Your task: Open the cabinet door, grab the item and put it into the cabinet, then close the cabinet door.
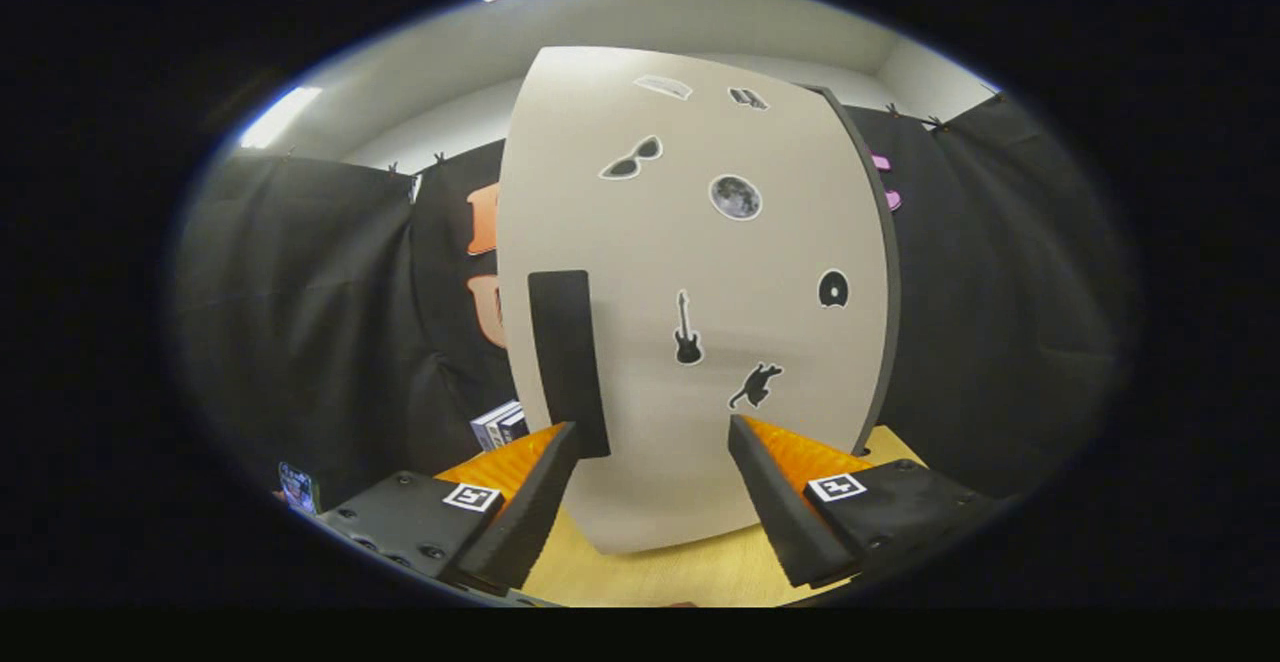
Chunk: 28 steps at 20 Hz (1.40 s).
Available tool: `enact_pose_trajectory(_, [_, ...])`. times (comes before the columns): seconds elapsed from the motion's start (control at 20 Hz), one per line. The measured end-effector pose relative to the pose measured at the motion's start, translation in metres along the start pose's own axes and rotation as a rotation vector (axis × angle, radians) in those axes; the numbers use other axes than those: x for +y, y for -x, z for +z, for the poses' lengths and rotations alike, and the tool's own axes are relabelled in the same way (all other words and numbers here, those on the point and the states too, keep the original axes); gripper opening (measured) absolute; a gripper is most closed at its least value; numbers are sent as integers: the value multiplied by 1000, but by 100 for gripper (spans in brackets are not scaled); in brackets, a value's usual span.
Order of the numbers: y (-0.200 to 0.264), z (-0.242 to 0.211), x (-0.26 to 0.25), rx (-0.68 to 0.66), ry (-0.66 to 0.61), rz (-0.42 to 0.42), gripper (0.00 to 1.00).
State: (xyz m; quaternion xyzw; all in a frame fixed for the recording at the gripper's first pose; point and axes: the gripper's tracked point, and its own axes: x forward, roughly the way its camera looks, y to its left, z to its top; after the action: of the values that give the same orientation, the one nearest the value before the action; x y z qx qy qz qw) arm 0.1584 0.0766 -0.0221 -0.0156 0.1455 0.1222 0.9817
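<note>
Gripper view: fingers [650,432] apart before closed cabinet door [700,272] on wooden tabletop [660,577], black-draped booth.

Shut cabinet door [690,292] ahead (blocking)

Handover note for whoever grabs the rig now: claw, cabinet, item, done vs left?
Claw: open, holding nothing, fingers spread just short of the cabinet door.
Door: looks closed, stickers on its face; its dark vertical handle sits just above the left finger.
Cabinet stands on the wooden table.
Item: cannot tell which it is; small boxes lie left of the cabinet.
Done: nothing visible.
Left: open door, place item, close.
</note>
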Motion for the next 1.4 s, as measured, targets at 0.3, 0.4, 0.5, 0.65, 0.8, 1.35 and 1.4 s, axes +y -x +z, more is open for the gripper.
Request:
enact_pose_trajectory(0.3, [-28,2,11,10,17,11,96])
enact_pose_trajectory(0.4, [-40,0,12,12,18,8,94])
enact_pose_trajectory(0.5, [-46,0,16,16,23,3,94])
enact_pose_trajectory(0.65, [-55,3,20,20,33,-7,94])
enact_pose_trajectory(0.8, [-64,4,22,23,29,-10,94])
enact_pose_trajectory(1.35, [-74,5,22,36,23,10,94])
enact_pose_trajectory(1.4, [-72,7,21,34,25,14,94])
